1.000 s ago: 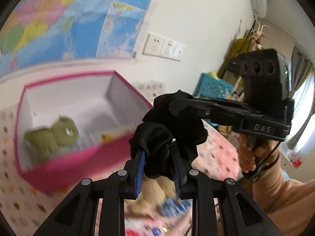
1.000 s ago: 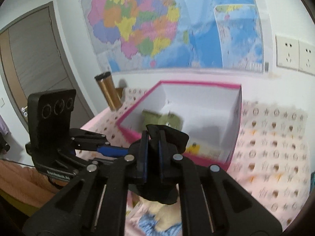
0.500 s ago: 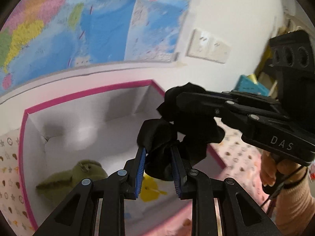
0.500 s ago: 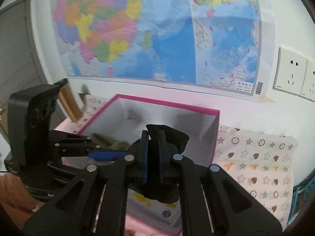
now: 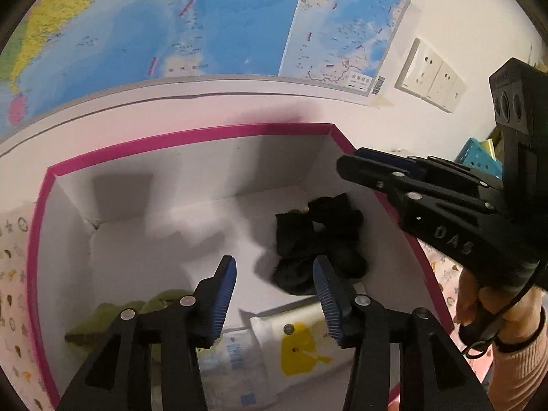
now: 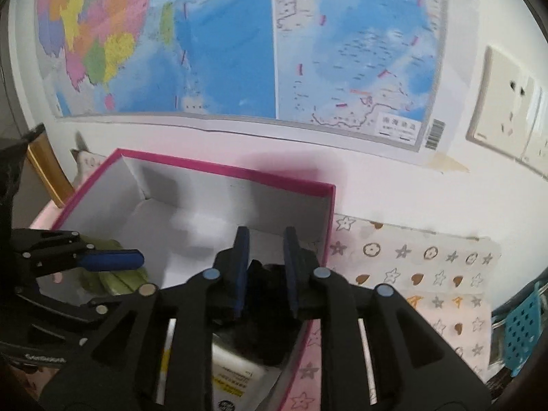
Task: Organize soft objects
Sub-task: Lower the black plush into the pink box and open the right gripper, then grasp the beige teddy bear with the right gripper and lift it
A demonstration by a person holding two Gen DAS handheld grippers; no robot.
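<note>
Landmark: the pink-rimmed box (image 5: 191, 137) is taken as reference for all positions.
Green plush (image 5: 102, 318): it is seen low at the box's left inner side, beside white packets (image 5: 301, 339) on the floor.
Left gripper (image 5: 274, 294): the jaws are spread and opening; nothing is pressed between the pads.
Black fabric item (image 5: 318, 243): it is seen inside the box toward the right wall, free of both grippers in the left wrist view; whether it has settled on the floor cannot be told.
Right gripper (image 6: 263, 267): it is held over the box's right rim, jaws parting; the black fabric is seen below and between them, and no pad is seen pressing on it.
Step in hand: release into the box is judged under way. Both jaws should be fully parted before lifting, so that no fold is snagged.
Clearance: the left half of the box floor is bare. Withdrawal is best made upward, since the right wall lies close under the right gripper.
</note>
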